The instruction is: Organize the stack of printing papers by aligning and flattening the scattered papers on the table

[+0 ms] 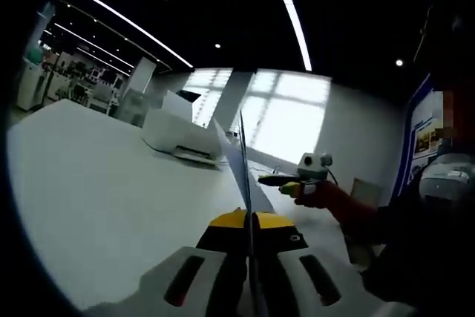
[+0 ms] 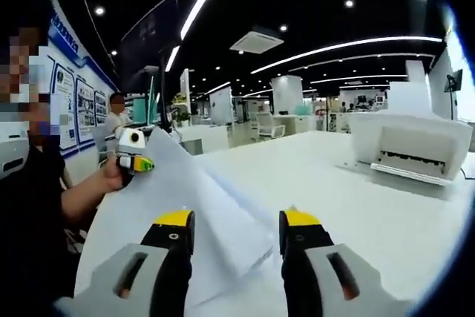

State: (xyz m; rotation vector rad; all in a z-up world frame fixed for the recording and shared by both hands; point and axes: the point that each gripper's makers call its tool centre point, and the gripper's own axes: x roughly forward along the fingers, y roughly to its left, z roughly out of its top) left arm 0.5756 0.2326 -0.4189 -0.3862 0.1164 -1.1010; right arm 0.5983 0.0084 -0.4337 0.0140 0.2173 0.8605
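Observation:
White printing paper [image 2: 223, 209] lies in loose, skewed sheets on the white table [image 2: 356, 206], running between my right gripper's [image 2: 237, 220] jaws, which stand open and apart around it. The far corner of the paper is lifted by my left gripper [image 2: 139, 162], held in a person's hand. In the left gripper view that gripper [image 1: 249, 219] is shut on a sheet [image 1: 241, 157] seen edge-on, rising straight up from the yellow tips. My right gripper [image 1: 276, 180] comes in from the right beside that sheet.
A white printer [image 2: 412, 142] stands on the table at the back right, also seen as the printer [image 1: 182, 139] beyond the sheet. The person [image 2: 30, 213] holding the grippers is at the left table edge. Bare tabletop [image 1: 96, 191] stretches to the left.

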